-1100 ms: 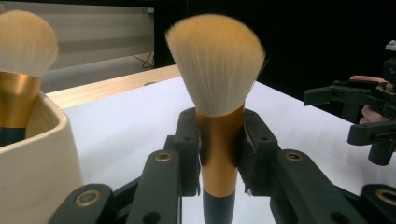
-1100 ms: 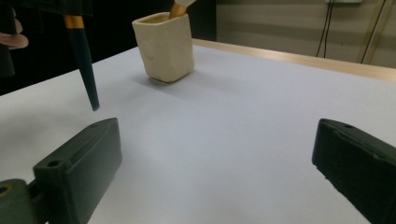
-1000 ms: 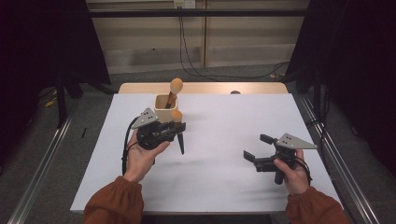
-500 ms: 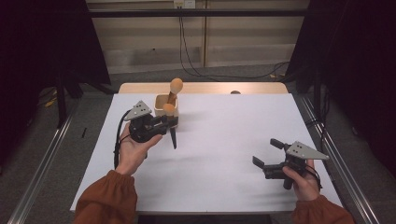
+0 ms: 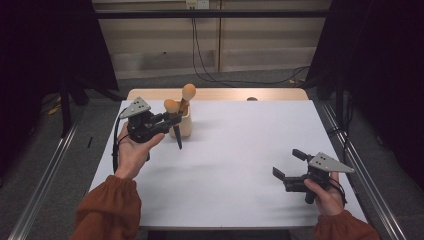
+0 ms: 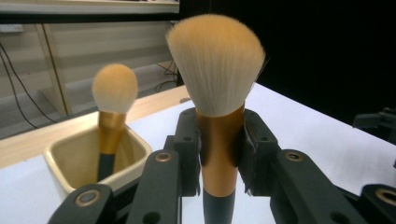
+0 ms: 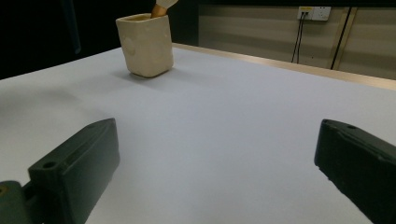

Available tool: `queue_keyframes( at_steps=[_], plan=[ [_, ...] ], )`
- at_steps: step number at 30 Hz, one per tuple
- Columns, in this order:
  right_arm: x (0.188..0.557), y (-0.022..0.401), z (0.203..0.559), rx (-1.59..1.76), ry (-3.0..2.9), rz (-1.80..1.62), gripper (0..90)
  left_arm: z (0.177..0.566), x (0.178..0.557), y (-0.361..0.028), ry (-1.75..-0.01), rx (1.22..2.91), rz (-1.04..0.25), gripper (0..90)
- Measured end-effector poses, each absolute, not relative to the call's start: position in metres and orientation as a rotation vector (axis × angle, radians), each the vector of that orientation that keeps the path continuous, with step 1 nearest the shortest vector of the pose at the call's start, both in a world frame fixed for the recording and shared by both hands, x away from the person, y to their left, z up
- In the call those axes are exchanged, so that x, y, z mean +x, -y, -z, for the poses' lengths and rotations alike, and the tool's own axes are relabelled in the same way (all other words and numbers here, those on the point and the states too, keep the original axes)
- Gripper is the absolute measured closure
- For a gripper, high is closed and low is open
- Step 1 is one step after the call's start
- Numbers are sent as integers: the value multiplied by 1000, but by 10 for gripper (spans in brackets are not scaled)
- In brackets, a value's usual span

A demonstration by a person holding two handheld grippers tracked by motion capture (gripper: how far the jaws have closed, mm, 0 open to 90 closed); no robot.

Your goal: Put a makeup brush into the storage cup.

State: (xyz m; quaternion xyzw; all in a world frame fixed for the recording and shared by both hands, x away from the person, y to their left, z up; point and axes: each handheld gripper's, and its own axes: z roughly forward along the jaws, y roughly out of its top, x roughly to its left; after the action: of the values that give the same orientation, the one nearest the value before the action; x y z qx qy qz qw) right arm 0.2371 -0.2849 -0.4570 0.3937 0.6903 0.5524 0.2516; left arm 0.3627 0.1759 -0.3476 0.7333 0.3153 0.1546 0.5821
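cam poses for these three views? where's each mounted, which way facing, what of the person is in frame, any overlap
High view: fixed above the person's side, looking forward and down on the white table; both forearms, left tool and right tool enter from the bottom.
Left gripper view: rides the left tool, facing along its jaws, which are shut on a makeup brush; cup behind.
Right gripper view: rides the right tool, low over the table, open jaws at the bottom corners.
Shared: the cream cup with a second brush.
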Motion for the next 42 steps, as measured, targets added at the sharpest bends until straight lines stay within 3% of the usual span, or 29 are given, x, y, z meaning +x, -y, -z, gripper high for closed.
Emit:
queue_keyframes(
  at_steps=[14,42],
  plan=[
    [237,285,457,1083,-1854,-1504,0,324,384,-190,-762,1672,-419,715],
    [237,285,457,1082,-1848,-1513,0,316,429,-181,-797,1608,-527,715]
  ],
)
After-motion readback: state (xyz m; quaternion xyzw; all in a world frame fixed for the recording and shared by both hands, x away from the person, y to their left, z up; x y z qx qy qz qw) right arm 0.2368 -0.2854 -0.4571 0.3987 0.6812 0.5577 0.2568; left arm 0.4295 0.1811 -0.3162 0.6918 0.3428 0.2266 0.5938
